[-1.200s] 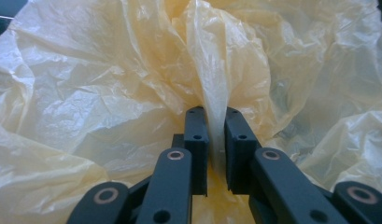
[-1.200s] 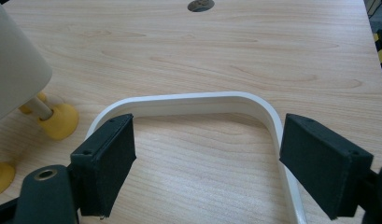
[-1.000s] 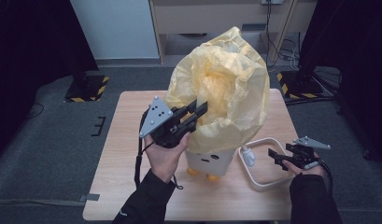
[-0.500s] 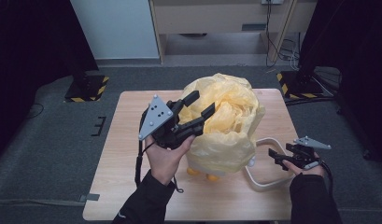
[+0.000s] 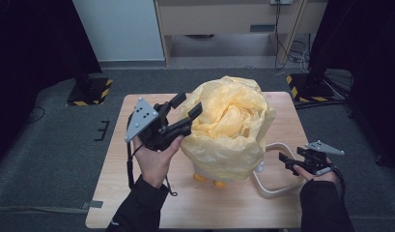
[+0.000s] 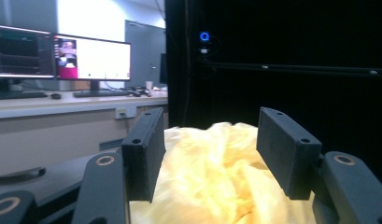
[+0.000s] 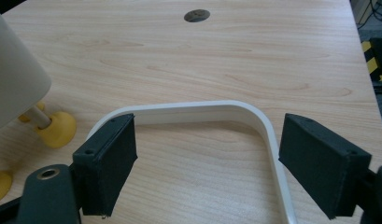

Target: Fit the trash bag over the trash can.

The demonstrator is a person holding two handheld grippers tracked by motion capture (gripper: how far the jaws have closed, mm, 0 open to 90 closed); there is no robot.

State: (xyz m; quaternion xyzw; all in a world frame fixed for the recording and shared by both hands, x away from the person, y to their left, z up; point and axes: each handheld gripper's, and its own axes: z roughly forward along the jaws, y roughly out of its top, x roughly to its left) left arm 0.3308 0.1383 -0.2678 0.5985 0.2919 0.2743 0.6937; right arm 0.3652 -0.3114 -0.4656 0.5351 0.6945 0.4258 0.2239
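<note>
A crumpled yellow plastic bag covers a white container on yellow feet at the middle of the wooden table. My left gripper hovers at the bag's left side, open; its jaws have just been opening. In the left gripper view the bag lies low between the jaws of my left gripper, and the pads do not press on it. My right gripper stands open at the right, over a white curved handle. In the right gripper view the handle arcs between the jaws of that gripper, untouched, beside the white container.
A round grommet hole sits in the far tabletop. Stands with yellow-black striped bases flank the table on the floor. Dark curtains hang on both sides. A desk with monitors lies beyond.
The left gripper let go of the bag and drew back to the left. The bag, held up tall a second ago, has slumped down over the container. The right gripper stayed put.
</note>
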